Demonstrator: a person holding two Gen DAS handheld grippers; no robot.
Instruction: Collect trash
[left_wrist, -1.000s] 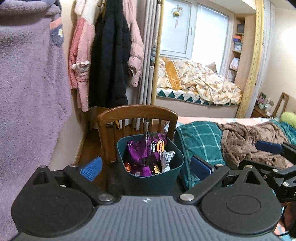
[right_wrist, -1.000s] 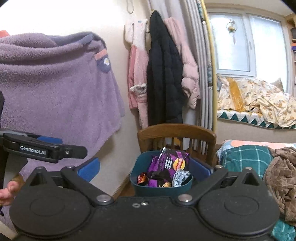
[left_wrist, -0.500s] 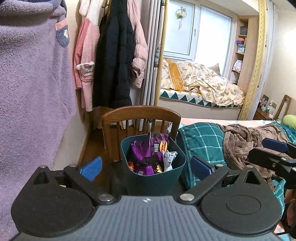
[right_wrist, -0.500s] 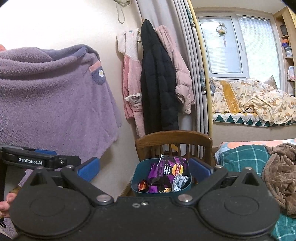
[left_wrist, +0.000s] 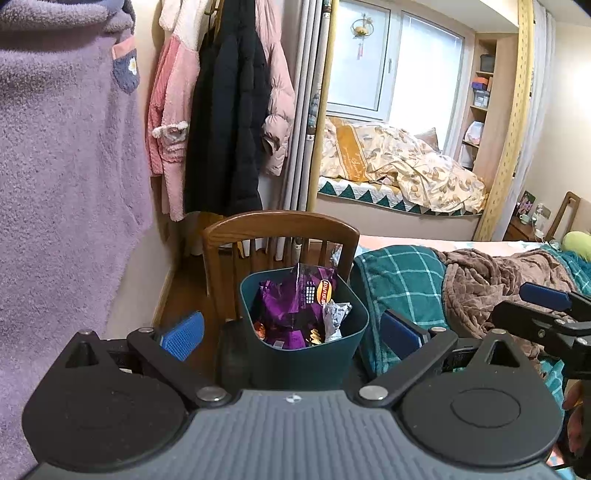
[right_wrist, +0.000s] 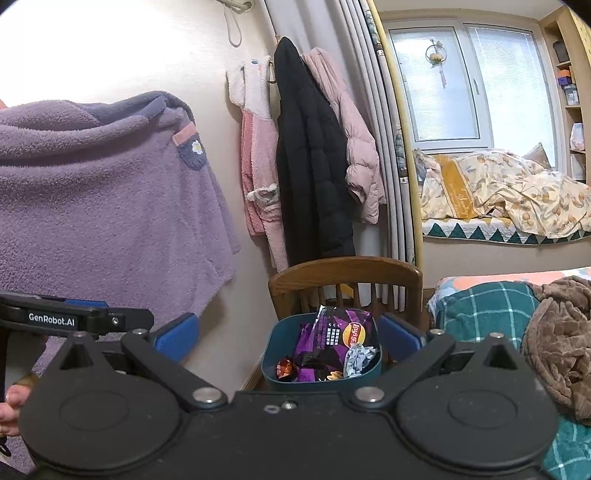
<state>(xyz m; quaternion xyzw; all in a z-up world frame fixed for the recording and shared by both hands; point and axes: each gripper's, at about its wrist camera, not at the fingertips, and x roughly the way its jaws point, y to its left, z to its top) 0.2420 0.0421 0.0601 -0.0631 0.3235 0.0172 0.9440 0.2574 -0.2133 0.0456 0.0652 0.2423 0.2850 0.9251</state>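
A dark green bin (left_wrist: 280, 363) stands on a wooden chair (left_wrist: 280, 225). It holds a purple chip bag (left_wrist: 295, 306), a crumpled silver wrapper (left_wrist: 334, 314) and small snack wrappers. My left gripper (left_wrist: 291, 332) is open and empty, its blue pads either side of the bin in view. In the right wrist view the bin (right_wrist: 288, 380) with the purple bag (right_wrist: 340, 332) sits ahead of my right gripper (right_wrist: 288, 334), which is open and empty. Each gripper shows at the edge of the other's view.
A purple fleece robe (left_wrist: 55, 184) hangs close on the left. Coats (left_wrist: 225, 122) hang on the wall behind the chair. A bed with a green plaid blanket (left_wrist: 399, 280) and a brown blanket (left_wrist: 491, 280) lies to the right. A window seat with bedding (left_wrist: 399, 166) is beyond.
Both views have risen and drawn back slightly from the bin. Both grippers stay open and empty. The bin's contents have not moved.
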